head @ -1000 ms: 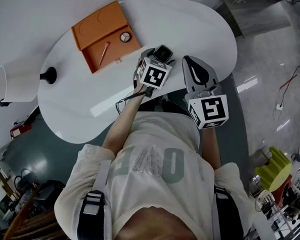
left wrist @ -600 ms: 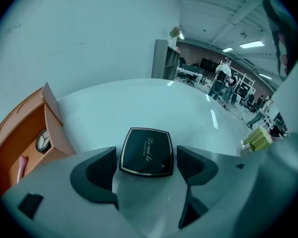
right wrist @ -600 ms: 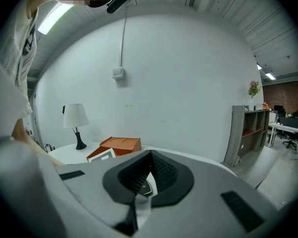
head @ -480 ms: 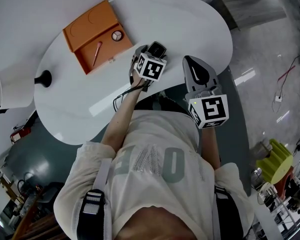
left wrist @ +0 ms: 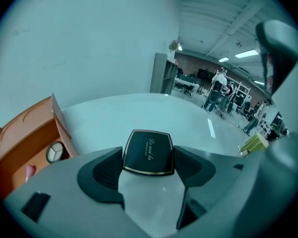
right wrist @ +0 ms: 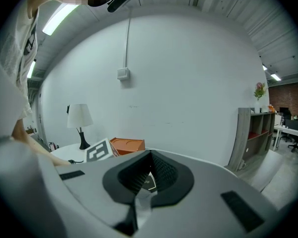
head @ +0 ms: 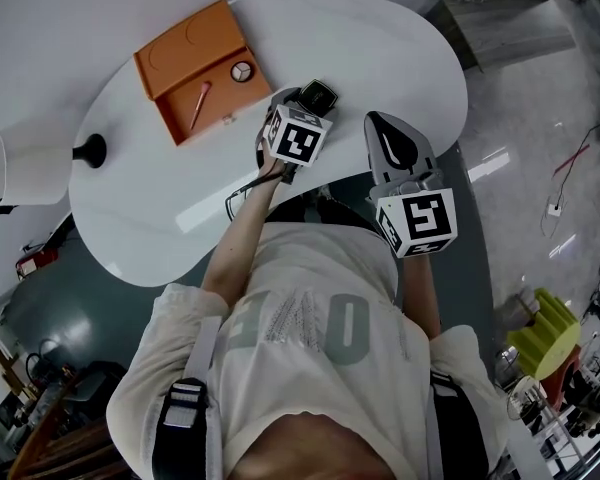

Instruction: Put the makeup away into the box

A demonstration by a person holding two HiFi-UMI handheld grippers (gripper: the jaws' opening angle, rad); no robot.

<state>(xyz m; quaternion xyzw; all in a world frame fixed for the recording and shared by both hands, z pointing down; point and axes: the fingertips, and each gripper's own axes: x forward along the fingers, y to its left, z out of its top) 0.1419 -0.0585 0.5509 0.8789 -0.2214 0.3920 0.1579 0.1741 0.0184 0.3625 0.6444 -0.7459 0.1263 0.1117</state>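
A black square compact lies on the white table, between the pads of my left gripper. The jaws have just been closing and both pads now touch its sides. In the head view the compact shows just beyond my left gripper. The orange box stands open to the left, with a round item and a pink stick inside. My right gripper hovers to the right, shut and empty, also seen as my right gripper.
A white lamp with a black base stands at the table's left end. A thin cable lies by the near edge. The orange box stands left of the compact. The floor lies beyond the table's right edge.
My left gripper has shifted slightly at the compact, which stays at its jaws. The right gripper has kept still. The box and its contents have not moved.
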